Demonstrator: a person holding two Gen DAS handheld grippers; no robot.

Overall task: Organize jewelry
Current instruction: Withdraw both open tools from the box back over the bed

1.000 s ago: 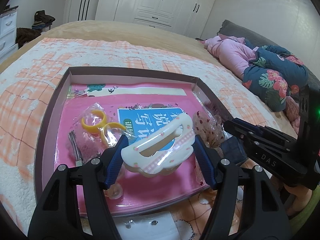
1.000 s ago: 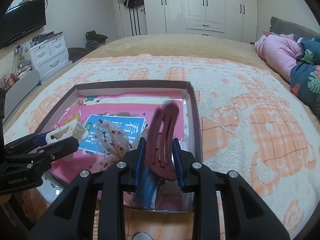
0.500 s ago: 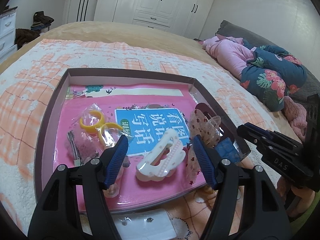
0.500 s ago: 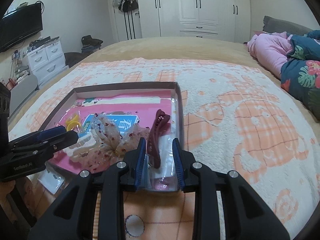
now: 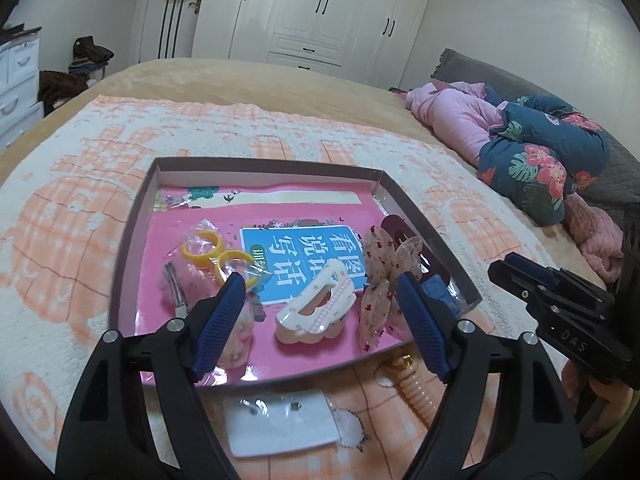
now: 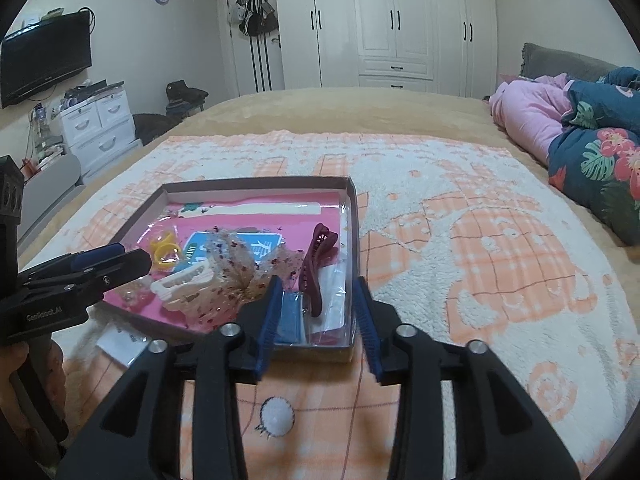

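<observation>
A shallow brown-rimmed tray [image 5: 132, 248] with a pink lining lies on the bed blanket. In it lie a white claw clip [image 5: 316, 312], a speckled clear bow [image 5: 380, 272], yellow rings in a bag [image 5: 204, 248] and a dark red claw clip [image 6: 316, 264]. My left gripper [image 5: 318, 292] hovers over the tray's near edge. Its jaws are opening, and the white clip lies loose on the lining beyond them. My right gripper [image 6: 318, 284] is at the tray's near right corner. Its jaws are also opening, and the red clip rests in the tray clear of its pads.
A white earring card [image 5: 280, 420] and a peach coil hair tie [image 5: 416, 392] lie on the blanket in front of the tray. Pink and floral bedding [image 5: 532, 160] is piled at the right. Wardrobes stand behind the bed, white drawers [image 6: 96, 128] at the left.
The white clip left the left jaws and the red clip left the right jaws; both now lie in the tray. Both grippers drew back and up, jaws wider.
</observation>
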